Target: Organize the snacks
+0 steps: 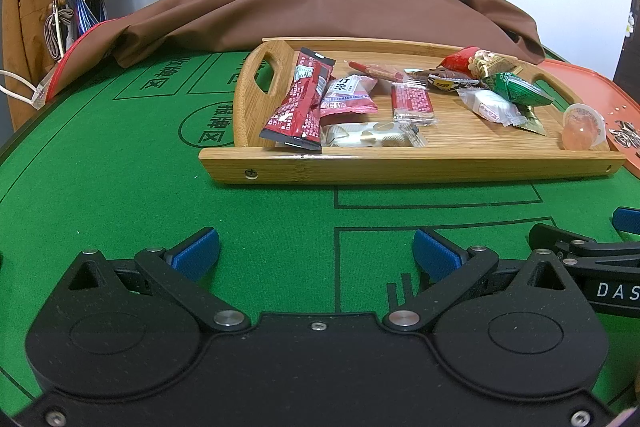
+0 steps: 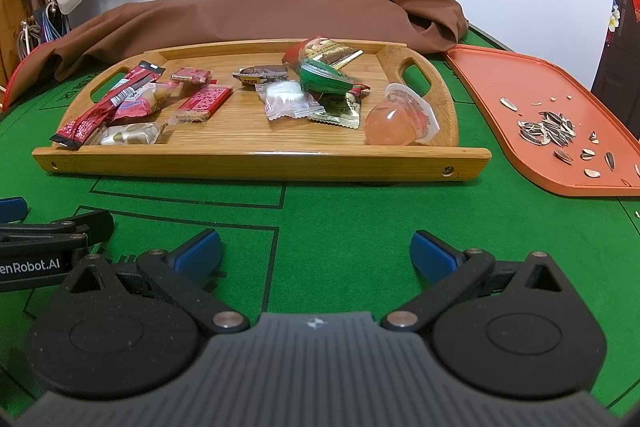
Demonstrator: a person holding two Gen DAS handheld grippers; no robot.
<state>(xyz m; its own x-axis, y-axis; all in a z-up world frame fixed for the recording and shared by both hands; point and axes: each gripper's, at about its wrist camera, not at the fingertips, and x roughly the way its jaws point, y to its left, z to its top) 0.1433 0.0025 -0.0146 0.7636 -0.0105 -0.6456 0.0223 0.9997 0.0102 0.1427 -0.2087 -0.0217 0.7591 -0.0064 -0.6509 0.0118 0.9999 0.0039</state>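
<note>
Currently both units rest low over the green felt table, short of the bamboo tray. Left gripper: jaws wide apart, nothing held. Right gripper: jaws wide apart, nothing held.

Risk: the jelly cup lies on its side against the tray's rim at 1 o'clock from the right gripper; a squeeze on its smooth dome would likely make it slip or roll. Overlapped wrappers at 11 o'clock may lift together.

Contents: the tray holds a long red packet, a green packet and other wrapped snacks. The orange tray at 2 o'clock holds sunflower seed shells.
</note>
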